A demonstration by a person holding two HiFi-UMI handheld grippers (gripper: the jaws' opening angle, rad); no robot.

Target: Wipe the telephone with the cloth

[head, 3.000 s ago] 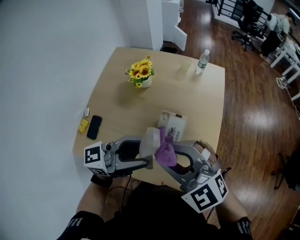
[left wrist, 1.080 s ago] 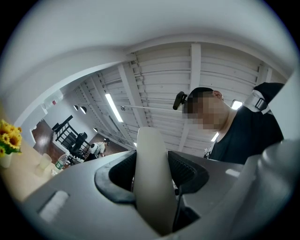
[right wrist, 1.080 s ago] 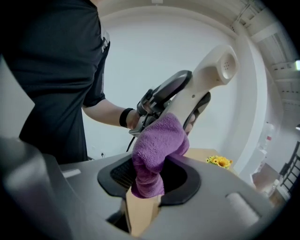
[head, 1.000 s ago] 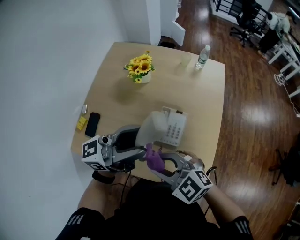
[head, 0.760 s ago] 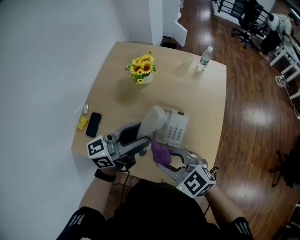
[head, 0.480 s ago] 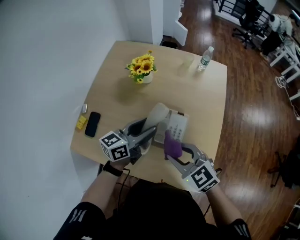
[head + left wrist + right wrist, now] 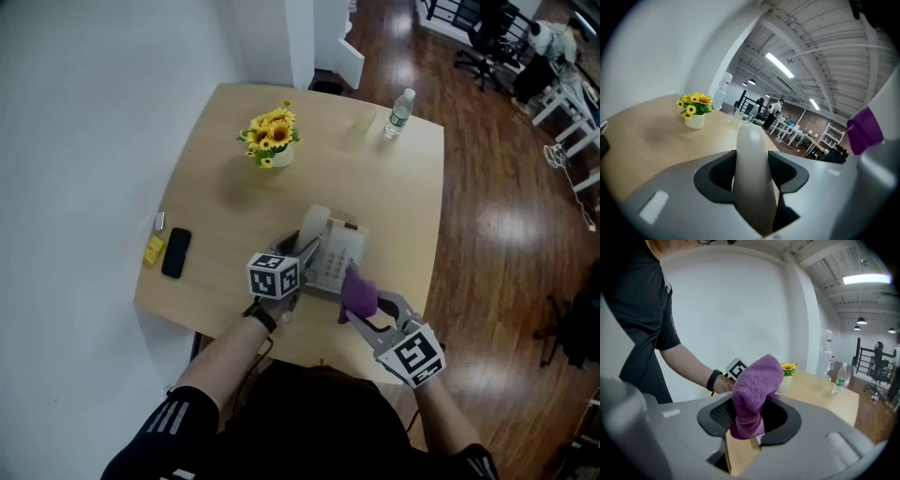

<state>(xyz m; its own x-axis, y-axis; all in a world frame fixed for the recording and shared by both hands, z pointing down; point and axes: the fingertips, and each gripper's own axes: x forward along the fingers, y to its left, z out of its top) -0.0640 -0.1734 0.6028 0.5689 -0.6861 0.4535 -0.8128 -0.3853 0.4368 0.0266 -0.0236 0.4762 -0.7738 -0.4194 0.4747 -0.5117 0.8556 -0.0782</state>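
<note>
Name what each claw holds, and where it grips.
Left claw: the telephone handset, clamped along its handle. Right claw: the purple cloth, pinched at its lower end.

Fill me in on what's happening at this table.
A person is working on a telephone with tongs in each hand. The left tongs are shut on the white handset, holding it by the left side of the telephone base. The right tongs are shut on a purple cloth, which sits at the near edge of the base on the table. Whether the cloth is touching the phone isn't clear.
</note>
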